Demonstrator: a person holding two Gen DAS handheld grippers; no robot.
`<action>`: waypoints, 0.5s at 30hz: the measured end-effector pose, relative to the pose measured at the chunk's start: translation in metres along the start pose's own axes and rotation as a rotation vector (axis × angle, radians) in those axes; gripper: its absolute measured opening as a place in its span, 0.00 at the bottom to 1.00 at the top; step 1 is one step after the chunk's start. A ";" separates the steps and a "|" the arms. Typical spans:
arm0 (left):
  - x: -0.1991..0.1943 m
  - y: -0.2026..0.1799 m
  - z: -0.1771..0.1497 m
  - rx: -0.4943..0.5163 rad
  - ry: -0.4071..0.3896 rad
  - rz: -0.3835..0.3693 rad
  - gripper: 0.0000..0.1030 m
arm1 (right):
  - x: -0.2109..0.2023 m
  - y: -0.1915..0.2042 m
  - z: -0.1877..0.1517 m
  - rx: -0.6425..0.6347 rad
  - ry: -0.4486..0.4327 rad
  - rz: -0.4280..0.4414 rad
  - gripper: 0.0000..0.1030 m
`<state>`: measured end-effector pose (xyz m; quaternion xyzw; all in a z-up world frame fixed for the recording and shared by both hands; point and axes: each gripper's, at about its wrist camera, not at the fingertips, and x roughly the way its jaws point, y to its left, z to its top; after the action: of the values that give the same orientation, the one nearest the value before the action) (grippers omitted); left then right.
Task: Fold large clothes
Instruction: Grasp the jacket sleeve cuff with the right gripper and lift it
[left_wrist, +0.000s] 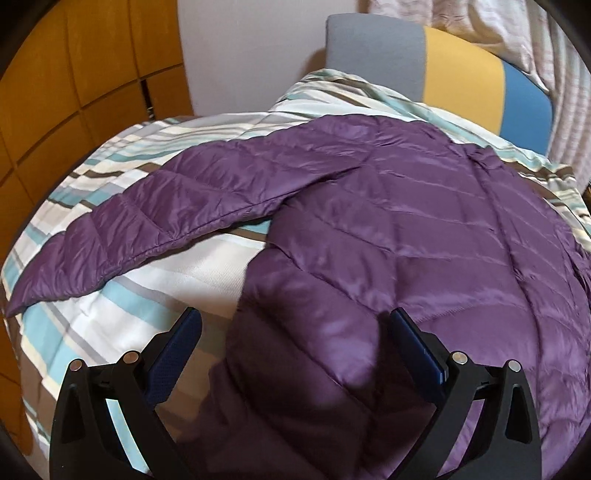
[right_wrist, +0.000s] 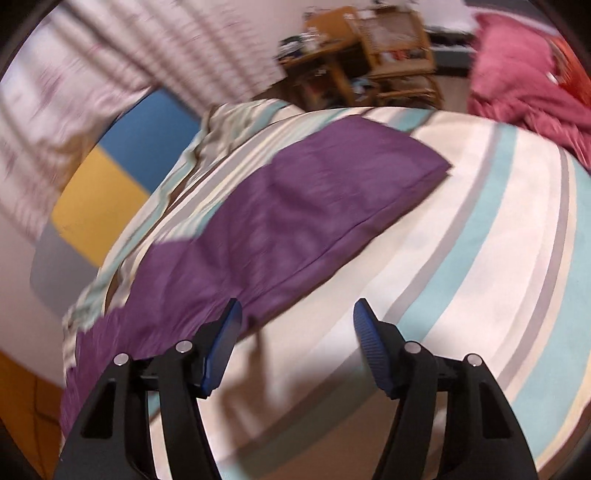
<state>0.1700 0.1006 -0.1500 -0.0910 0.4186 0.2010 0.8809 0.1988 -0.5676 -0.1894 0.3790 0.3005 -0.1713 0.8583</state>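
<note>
A purple quilted down jacket (left_wrist: 424, 236) lies spread flat on the striped bed cover (left_wrist: 155, 295). One sleeve (left_wrist: 155, 206) stretches out to the left. My left gripper (left_wrist: 295, 325) is open and empty, hovering over the jacket's lower left hem. In the right wrist view the other sleeve (right_wrist: 332, 184) stretches away toward the upper right over the striped cover (right_wrist: 480, 240). My right gripper (right_wrist: 295, 321) is open and empty, just beside the sleeve's near edge, above the bare cover. The right view is blurred.
A grey, yellow and blue headboard (left_wrist: 461, 62) stands behind the bed. Wooden wardrobe doors (left_wrist: 74, 74) are on the left. A pink blanket (right_wrist: 524, 85) lies at the far right of the bed. Wooden shelves with clutter (right_wrist: 369, 62) stand beyond.
</note>
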 end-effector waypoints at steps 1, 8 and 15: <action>0.003 0.002 0.001 -0.006 -0.001 0.001 0.97 | 0.002 -0.008 0.005 0.033 -0.004 0.006 0.56; 0.017 0.000 -0.004 -0.011 0.018 0.011 0.97 | 0.001 -0.035 0.026 0.135 -0.060 0.023 0.49; 0.023 0.002 -0.007 -0.035 0.034 -0.008 0.97 | 0.016 -0.036 0.046 0.179 -0.085 0.001 0.37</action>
<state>0.1770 0.1064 -0.1724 -0.1114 0.4294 0.2030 0.8729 0.2097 -0.6271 -0.1947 0.4468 0.2470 -0.2132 0.8330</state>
